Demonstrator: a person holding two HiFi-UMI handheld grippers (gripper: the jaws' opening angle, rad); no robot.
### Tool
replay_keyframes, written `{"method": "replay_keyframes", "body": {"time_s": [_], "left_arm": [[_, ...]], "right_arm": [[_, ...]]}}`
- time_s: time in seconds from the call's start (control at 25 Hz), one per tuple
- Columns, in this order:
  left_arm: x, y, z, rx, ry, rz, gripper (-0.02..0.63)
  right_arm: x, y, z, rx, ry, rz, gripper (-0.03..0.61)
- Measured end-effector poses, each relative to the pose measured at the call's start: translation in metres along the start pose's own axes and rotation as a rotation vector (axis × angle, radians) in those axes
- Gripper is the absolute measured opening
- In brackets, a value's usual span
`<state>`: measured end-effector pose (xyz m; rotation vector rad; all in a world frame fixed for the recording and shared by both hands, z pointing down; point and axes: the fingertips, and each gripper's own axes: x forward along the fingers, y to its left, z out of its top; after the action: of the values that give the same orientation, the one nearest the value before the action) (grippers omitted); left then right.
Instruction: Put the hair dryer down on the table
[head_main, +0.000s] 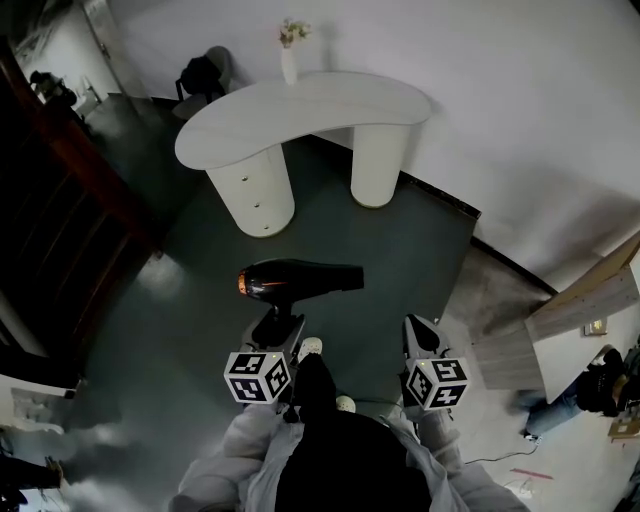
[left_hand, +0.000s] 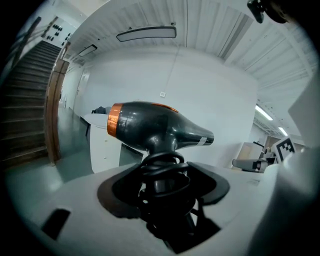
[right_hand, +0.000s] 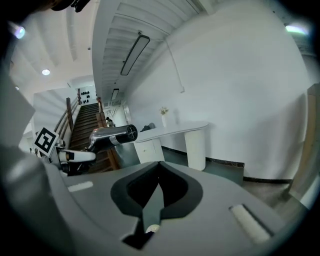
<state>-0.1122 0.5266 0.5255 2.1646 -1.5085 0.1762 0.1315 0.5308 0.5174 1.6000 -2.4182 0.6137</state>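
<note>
A black hair dryer (head_main: 300, 280) with an orange band at its back hangs level in the air, nozzle pointing right, above the dark floor in front of the white curved table (head_main: 300, 108). My left gripper (head_main: 278, 328) is shut on its handle from below. In the left gripper view the dryer (left_hand: 155, 125) stands upright between the jaws, its cord coiled round the handle (left_hand: 162, 172). My right gripper (head_main: 420, 338) is held beside it to the right, shut with nothing in it (right_hand: 157, 192). The right gripper view shows the dryer (right_hand: 112, 136) at the left and the table (right_hand: 175, 131) beyond.
A white vase (head_main: 289, 60) with flowers stands at the table's back edge, and a dark chair (head_main: 203, 72) sits behind it. A wooden staircase (left_hand: 30, 100) rises at the left. Light wooden boards (head_main: 590, 295) and a person (head_main: 600, 385) are at the right.
</note>
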Motion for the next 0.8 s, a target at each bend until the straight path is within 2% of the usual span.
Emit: {"method": "replay_keyframes", "body": {"time_s": [0.2,0.4,0.6,0.8], "left_arm": [[0.004,0.002,0.003,-0.014,0.0,0.01,0.285],[0.036,0.008,0.013,-0.026,0.012,0.01,0.285],[0.094,0.017,0.044,-0.033,0.014,0.011,0.285],[0.163,0.036,0.092,-0.026,0.016,-0.021,0.285]], "right_arm": [[0.006,-0.003,-0.002,0.045,0.005,0.01,0.011],[0.032,-0.018,0.015,0.046,0.01,0.018,0.011],[0.078,-0.046,0.044,0.038,0.025,0.013,0.011],[0.143,-0.072,0.093,0.039,0.011,-0.01,0.011]]}}
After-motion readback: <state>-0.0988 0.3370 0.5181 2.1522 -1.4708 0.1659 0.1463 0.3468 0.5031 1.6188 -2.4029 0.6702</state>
